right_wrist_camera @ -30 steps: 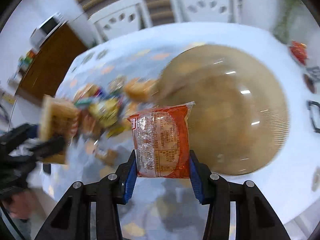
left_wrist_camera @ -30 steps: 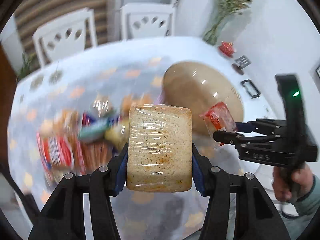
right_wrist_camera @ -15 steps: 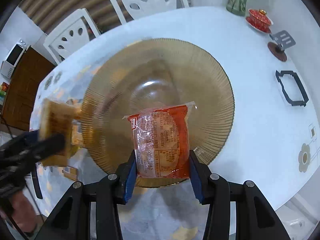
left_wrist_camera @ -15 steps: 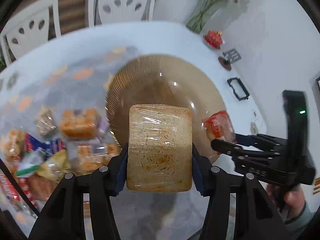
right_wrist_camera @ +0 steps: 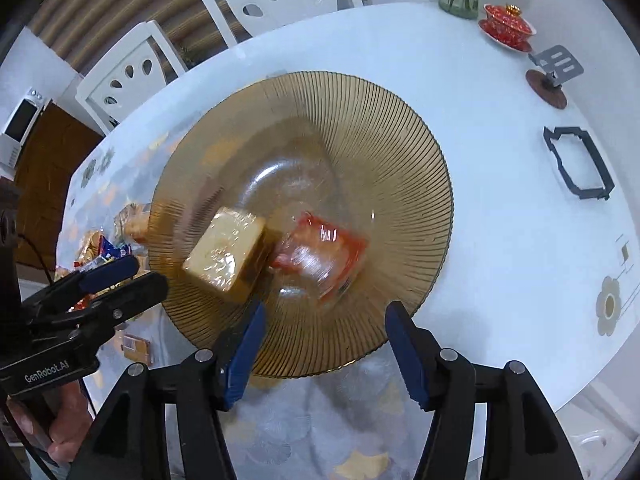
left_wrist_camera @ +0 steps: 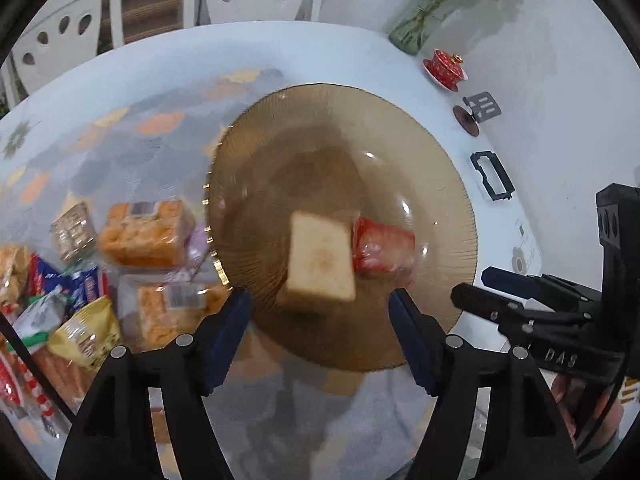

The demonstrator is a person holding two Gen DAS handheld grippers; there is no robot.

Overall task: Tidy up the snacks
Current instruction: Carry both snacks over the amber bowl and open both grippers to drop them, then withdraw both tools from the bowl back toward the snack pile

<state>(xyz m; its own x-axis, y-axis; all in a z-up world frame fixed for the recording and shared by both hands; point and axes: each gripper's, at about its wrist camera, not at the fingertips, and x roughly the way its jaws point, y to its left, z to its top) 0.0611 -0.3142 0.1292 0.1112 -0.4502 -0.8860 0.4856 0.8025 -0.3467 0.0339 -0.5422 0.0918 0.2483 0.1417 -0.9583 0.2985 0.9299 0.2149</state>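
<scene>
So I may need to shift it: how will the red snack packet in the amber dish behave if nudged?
The red snack packet looks like thin glossy film, so it will probably crumple rather than push stiffly. It seems light and may skid on the amber dish. Leaning against the wrapped bread slice, it could nudge that too.

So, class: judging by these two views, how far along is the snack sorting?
Done: the wrapped bread slice and red packet are in the amber glass plate. In hand: nothing; the left gripper and right gripper are open. Left: the snack pile beside the plate.
</scene>
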